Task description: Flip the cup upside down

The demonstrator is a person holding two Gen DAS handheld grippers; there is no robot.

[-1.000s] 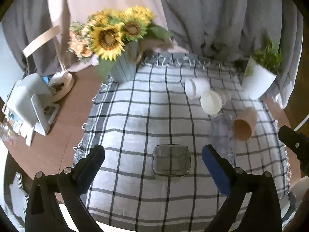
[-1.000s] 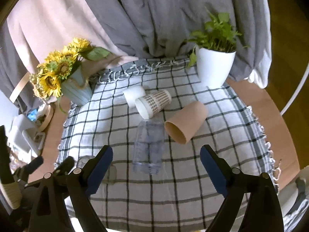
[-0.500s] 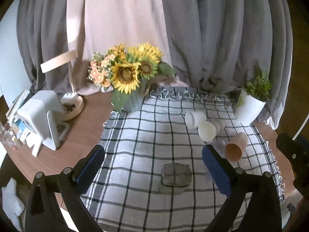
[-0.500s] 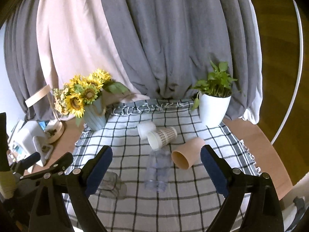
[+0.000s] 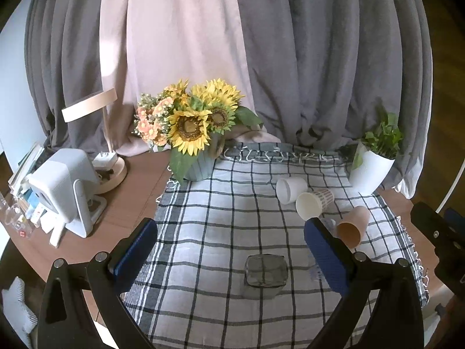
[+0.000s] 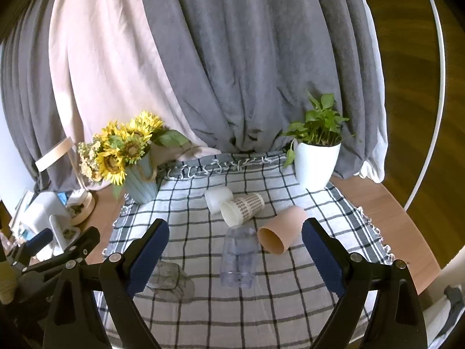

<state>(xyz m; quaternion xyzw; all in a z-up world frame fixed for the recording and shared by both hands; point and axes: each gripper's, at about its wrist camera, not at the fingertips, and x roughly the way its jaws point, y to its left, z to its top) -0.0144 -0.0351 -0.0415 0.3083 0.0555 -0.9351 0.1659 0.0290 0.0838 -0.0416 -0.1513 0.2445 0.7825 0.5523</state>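
On the checked cloth (image 5: 209, 232) your see-through glass (image 5: 266, 276) sits bottom-up, while both your grippers, left (image 5: 229, 250) and right (image 6: 235, 253), hang wide open, holding nothing.

Before me a small clear glass cup (image 5: 266, 276) stands on the checked cloth, its square flat base uppermost and mouth down. Beyond it four more cups lie on their sides: a clear plastic cup (image 6: 238, 257), a tan cup (image 6: 280, 229), a patterned paper cup (image 6: 242, 209), a white cup (image 6: 217, 199).

The left tongs (image 5: 231, 250) hide most of the clear plastic cup (image 5: 327, 224).
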